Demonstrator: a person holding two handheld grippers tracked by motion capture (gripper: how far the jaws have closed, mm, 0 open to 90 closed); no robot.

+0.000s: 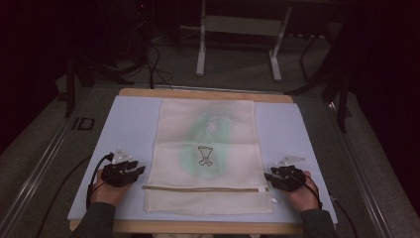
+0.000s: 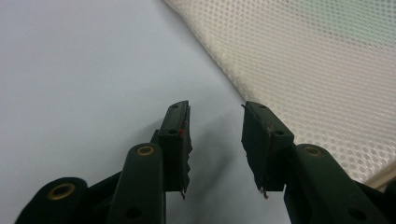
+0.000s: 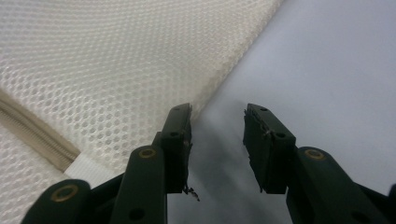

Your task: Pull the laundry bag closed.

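— While the high view looks down on the table, where do the two grippers sit?

— The left gripper point(image 1: 132, 168) rests on the pale blue mat point(image 1: 131, 119) just off the left edge of the cream mesh bag point(image 1: 208, 163); the right gripper point(image 1: 275, 177) lies just off its right edge. Both point inward at the bag, and its zipper point(image 1: 203, 188) runs across between them.

— And the left gripper view?

— Its jaws stand apart, released, with bare mat between them. The mesh bag point(image 2: 317, 70) lies ahead and to the right of the right-hand jaw, its edge just past that jaw's tip.

— The right gripper view?

— Jaws parted again, nothing between them but mat. The mesh bag point(image 3: 116, 60) spreads ahead and left of the left-hand jaw, its edge close by that tip; the zipper point(image 3: 37, 130) ends left of that jaw.
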